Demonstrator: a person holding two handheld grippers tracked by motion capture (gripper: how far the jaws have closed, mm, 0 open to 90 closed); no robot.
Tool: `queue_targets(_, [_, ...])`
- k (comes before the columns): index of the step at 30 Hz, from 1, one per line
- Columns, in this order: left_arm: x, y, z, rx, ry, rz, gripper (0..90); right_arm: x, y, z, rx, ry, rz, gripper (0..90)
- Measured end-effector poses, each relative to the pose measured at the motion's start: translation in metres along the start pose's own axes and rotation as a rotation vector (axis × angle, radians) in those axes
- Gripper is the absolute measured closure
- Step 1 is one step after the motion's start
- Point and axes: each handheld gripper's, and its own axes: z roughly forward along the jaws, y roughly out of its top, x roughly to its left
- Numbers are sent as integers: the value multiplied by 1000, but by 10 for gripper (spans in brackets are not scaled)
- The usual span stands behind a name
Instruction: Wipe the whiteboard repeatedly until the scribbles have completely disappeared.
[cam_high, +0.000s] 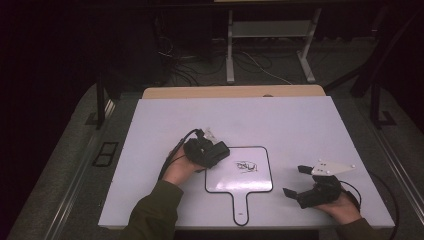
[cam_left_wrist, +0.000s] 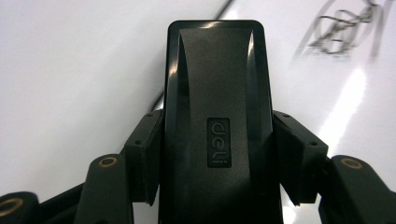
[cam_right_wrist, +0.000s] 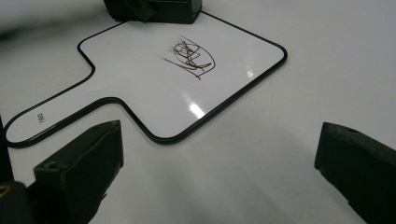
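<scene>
**Eraser held at the corner of the paddle whiteboard**

The left gripper was clenched on a black eraser; in the left gripper view both jaws pressed flat against the eraser's long sides, and the raised "deli" mark sat on its top face. The eraser block lay over the upper-left corner of the paddle-shaped whiteboard, its front end reaching past the board's black border. The left hand gripped the tool just off the board's left edge, a dark green sleeve running back from it.

A dark scribble sat on the whiteboard just right of the eraser, apart from it. The board's handle pointed toward the person, with a small hole near its end.

The right gripper rested well to the right of the whiteboard, jaws spread wide with nothing between them; the right gripper view showed bare surface in the gap. Its grey three-cornered plate faced up.

The whiteboard lay on a white table top.
</scene>
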Motion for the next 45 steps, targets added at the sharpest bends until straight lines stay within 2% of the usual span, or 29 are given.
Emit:
queue_targets(2, [2,-1,0,0,-5,-4,394,0,0,0,1,0,1,3])
queue_targets(4, [0,0,-1,7,-4,14,394,0,0,0,1,0,1,3])
queue_targets(5, [-3,1,-1,12,-7,10,394,0,0,0,1,1,1,3])
queue_targets(11, [-21,-2,-4,14,-43,52,394,0,0,0,1,0,1,3])
queue_targets(13, [-26,-3,-5,19,-43,71,394,0,0,0,1,0,1,3])
queue_targets(15, [-24,-3,-5,20,-39,64,394,0,0,0,2,0,1,3])
queue_targets(19, [-7,-1,-2,14,-9,20,394,0,0,0,4,0,1,3])
queue_targets(21, [-1,-1,-1,12,1,16,394,0,0,0,1,0,1,3])
queue_targets(23, [-3,-1,-2,16,-1,10,394,0,0,1,3,0,-1,3])
queue_targets(28, [-21,-4,-6,29,-35,55,394,-1,0,1,4,1,-3,3])
queue_targets(30, [-26,-5,-8,35,-28,82,394,0,0,1,3,1,-1,3])
queue_targets(33, [-20,-4,-6,27,-29,57,394,0,0,1,3,1,-2,3])
queue_targets(37, [-3,0,-1,20,12,22,394,0,0,1,3,3,-2,2])
queue_targets(39, [-1,2,0,19,14,8,394,0,0,2,7,1,-3,3])
queue_targets(41, [-3,2,-1,28,16,18,394,0,0,1,6,1,-1,3])
queue_targets(45, [-20,0,-4,36,-32,54,394,0,0,1,6,0,-2,3])
